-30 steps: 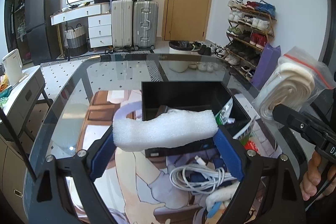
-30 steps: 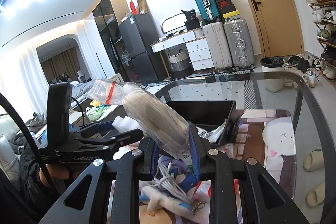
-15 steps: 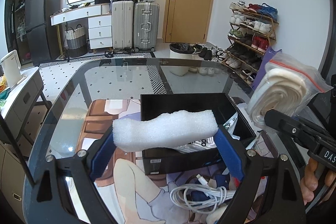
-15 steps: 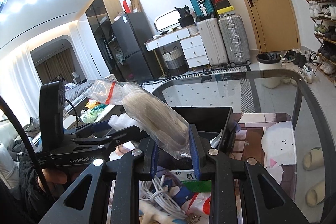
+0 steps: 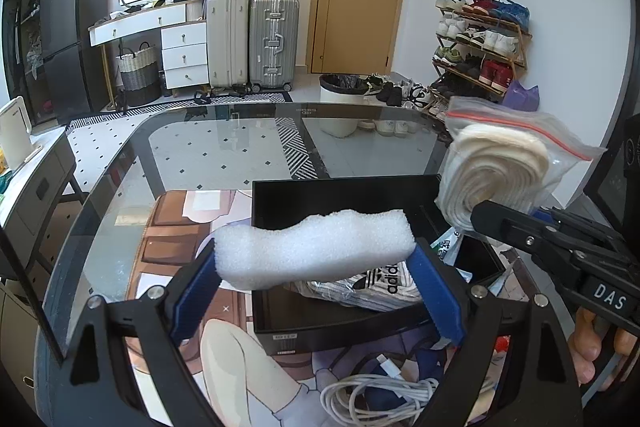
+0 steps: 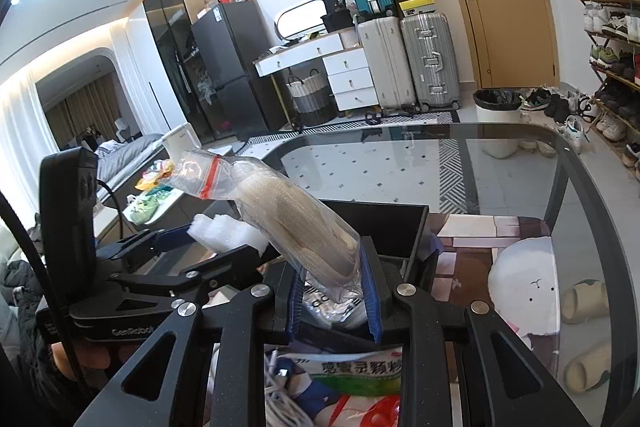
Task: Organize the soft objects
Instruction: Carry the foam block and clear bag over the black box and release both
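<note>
My left gripper (image 5: 316, 277) is shut on a white foam block (image 5: 314, 251) and holds it crosswise over the near left part of the open black box (image 5: 340, 193). My right gripper (image 6: 334, 287) is shut on a clear zip bag of rolled cream cloth (image 6: 296, 223), tilted up to the left above the box (image 6: 384, 223). The bag also shows in the left wrist view (image 5: 500, 163), over the box's right side. The foam shows in the right wrist view (image 6: 228, 235). A striped adidas packet (image 5: 372, 285) lies inside the box.
The box stands on a glass table (image 5: 224, 147) with a printed mat (image 5: 172, 227). A coiled white cable (image 5: 380, 393) and a green-and-white packet (image 6: 360, 371) lie on the near side of the box. Suitcases, a shoe rack and a door stand beyond.
Both grippers have risen and moved forward over the box with their loads. The box interior and the striped packet in it have come into view below the foam.
</note>
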A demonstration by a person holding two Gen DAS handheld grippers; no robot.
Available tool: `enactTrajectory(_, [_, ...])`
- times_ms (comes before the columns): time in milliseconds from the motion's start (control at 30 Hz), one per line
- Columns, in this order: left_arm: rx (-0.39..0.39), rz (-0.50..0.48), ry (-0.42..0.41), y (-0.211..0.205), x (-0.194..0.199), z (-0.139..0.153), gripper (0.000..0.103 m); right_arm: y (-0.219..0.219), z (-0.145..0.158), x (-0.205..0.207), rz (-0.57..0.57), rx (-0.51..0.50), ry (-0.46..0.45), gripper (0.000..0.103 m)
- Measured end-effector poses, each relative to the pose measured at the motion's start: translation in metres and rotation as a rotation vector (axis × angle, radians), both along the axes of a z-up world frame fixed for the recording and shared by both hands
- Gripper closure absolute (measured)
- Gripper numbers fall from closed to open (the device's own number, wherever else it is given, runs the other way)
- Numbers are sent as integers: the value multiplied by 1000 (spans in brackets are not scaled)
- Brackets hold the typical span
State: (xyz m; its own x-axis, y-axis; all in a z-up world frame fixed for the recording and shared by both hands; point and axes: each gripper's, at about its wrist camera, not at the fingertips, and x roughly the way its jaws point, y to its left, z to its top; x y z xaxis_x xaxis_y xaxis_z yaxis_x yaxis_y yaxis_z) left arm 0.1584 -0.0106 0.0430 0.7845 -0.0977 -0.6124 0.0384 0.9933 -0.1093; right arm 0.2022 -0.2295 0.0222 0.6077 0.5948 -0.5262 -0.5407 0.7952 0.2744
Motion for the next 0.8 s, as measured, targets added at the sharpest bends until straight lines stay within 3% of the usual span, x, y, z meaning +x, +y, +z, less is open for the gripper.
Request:
enactTrajectory(300, [19, -19, -5, -4, 2, -1, 13, 11, -7, 15, -46, -81, -14, 77])
enactTrajectory(400, [23, -28, -13, -6, 1, 0, 12, 8, -4, 11, -36, -68, -36, 68])
enactTrajectory(567, [20, -48, -8, -9, -2, -1, 11, 4, 4, 1, -28, -71, -79, 62])
enactTrajectory(733, [32, -56, -22, -12, -9, 2, 0, -4, 11, -10, -39, -76, -97, 45])
enactTrajectory(800, [42, -61, -28, -14, -11, 3, 0, -9, 12, -14, -48, -71, -102, 27])
